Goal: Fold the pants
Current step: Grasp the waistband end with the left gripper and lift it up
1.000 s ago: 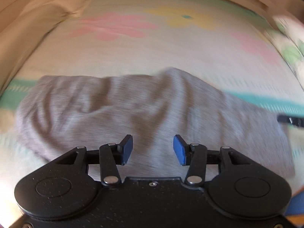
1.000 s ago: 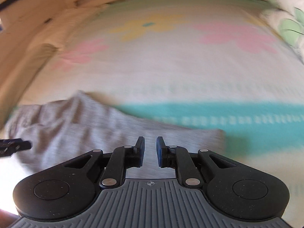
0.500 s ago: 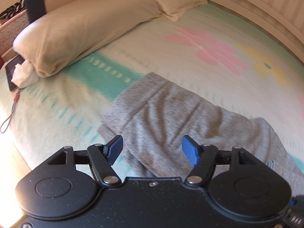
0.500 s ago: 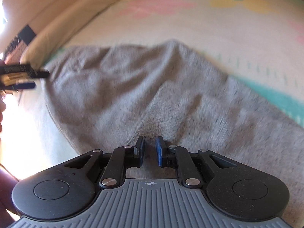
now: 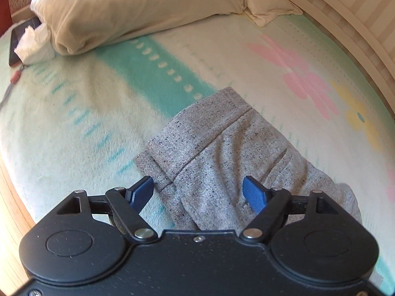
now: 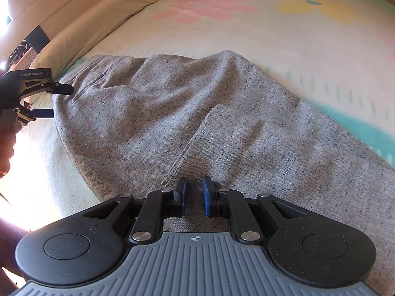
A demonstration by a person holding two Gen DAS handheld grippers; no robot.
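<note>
While the speckled grey knit pants (image 5: 222, 162) lie spread across the pale fleece blanket with its teal band and pink and yellow flowers (image 5: 93, 113), the left gripper (image 5: 198, 192) hangs over their waistband end, its jaws opening and already wide. The grey cloth lies below and between the blue pads (image 5: 142, 192), but neither pad presses on it. That end shows a broad ribbed band set off by a dark seam, with soft gathers running away from it toward the right.

At the far left of this view a dark flat device (image 5: 17, 39) with a crumpled white tissue (image 5: 34, 42) on it sits beside a long cream pillow (image 5: 138, 7) at the head of the bed.

From the right wrist view the left gripper (image 6: 47, 100) appears at the left edge, just beside the waistband, a hand (image 6: 6, 145) behind it. The pants (image 6: 153, 113) stretch rightward from there, rumpled into a low ridge in the middle, with a stitched seam line and a layer of cloth lying over the part near the camera. The right gripper (image 6: 194, 194) points down onto this grey fabric with its jaws nearly together; a narrow gap remains, and I cannot tell whether any cloth is pinched in it.
</note>
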